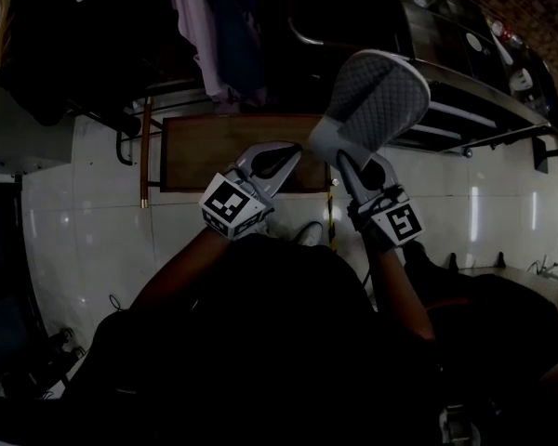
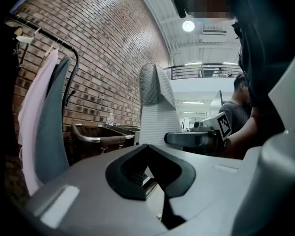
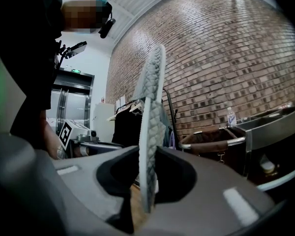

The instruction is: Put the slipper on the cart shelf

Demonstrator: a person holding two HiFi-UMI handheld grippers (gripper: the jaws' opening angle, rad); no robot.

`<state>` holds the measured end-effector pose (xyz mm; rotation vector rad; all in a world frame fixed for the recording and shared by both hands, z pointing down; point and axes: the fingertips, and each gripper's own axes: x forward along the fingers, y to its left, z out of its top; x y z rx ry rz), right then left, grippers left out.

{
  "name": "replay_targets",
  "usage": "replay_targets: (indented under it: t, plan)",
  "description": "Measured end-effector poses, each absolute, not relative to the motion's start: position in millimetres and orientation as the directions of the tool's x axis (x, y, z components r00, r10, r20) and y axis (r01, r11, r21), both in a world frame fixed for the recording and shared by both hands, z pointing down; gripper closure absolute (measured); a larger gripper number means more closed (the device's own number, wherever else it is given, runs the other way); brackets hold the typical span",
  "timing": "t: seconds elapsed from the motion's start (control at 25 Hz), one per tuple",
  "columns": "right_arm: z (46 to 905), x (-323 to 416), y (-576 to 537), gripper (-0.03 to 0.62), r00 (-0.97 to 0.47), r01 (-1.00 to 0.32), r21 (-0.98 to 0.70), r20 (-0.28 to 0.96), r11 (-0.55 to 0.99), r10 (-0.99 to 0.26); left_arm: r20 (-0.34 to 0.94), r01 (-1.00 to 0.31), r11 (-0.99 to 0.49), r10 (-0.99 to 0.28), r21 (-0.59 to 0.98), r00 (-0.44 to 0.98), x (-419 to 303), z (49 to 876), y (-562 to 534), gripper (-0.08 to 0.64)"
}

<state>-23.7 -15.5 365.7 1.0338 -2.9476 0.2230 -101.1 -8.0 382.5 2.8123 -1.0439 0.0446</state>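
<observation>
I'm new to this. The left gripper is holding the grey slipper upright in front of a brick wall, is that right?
Not quite: the right gripper holds the grey slipper upright in front of the brick wall, as the right gripper view shows. The left gripper has nothing between its jaws.

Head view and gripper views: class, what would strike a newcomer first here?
The grey quilted slipper, clamped on edge in the right gripper, stands out at the head view's centre. The left gripper sits empty beside it. A brick wall fills the background of both gripper views.
</observation>
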Motion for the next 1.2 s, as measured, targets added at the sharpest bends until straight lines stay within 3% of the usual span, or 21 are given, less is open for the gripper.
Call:
replay_targets:
  t: [0.72, 1.2]
  plan:
    - [378, -1, -27, 0.523, -0.64, -0.765, -0.173, 0.096, 0.62, -0.763, 0.077, -0.523, -0.84, -0.518, 0.141, 0.852, -96, 392, -26, 0.56]
    - [389, 69, -33, 0.523, -0.585, -0.804, -0.2, 0.094, 0.56, -0.805, 0.101, -0.469, -0.876, -0.459, 0.11, 0.882, -30, 396, -39, 0.56]
